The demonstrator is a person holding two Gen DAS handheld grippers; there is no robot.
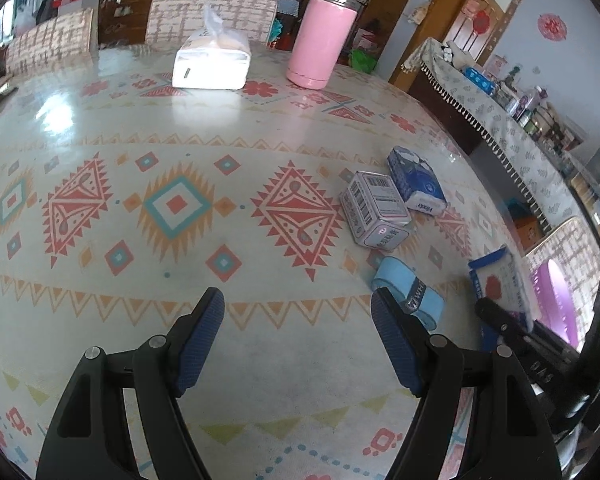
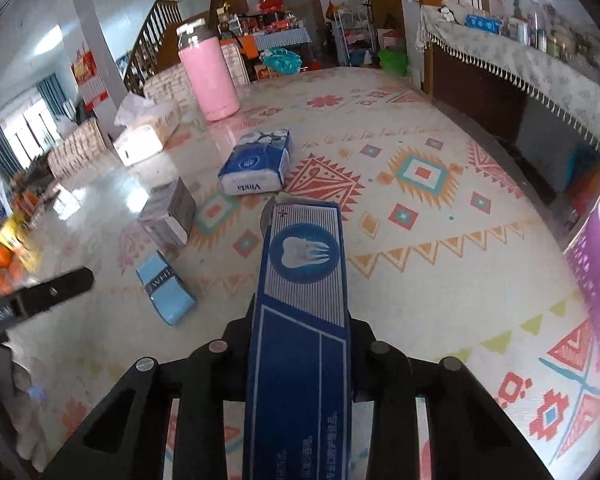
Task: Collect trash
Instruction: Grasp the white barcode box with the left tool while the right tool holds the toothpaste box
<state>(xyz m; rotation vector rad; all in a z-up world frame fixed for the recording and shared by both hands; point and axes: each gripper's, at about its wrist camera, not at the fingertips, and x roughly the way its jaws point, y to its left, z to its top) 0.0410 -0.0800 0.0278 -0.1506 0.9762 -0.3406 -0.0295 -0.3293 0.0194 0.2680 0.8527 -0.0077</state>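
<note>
Jaws of the right gripper [image 2: 300, 344] are clamped on a long, flat blue cardboard toothpaste box [image 2: 300, 320] with a white tooth emblem, which runs forward between them over the patterned tabletop [image 2: 440, 240]; jaws of the left gripper [image 1: 298, 336] stand released and empty above the same tabletop.

With the tall pink steel flask [image 2: 210, 76] as landmark, a white soft tissue pack [image 2: 146, 136] sits just beside it. Nearer the grippers than the flask lies a blue-and-white pocket tissue packet [image 2: 256, 160], then a small grey carton with barcodes [image 2: 168, 216], then a pale blue flat wrapper [image 2: 164, 292]. A purple perforated basket [image 2: 596, 280] stands at the tabletop edge, well apart from the flask on the right; it is probably where the trash goes.

Judged from the hold, the box is gripped near its back end, so its long front may sag or twist and slip out on the way to the basket. Its far tip lies near the pocket tissue packet and could knock it if swung sideways. The left gripper's dark finger also reaches into the right wrist view beside the pale blue wrapper, so the two tools could collide.
</note>
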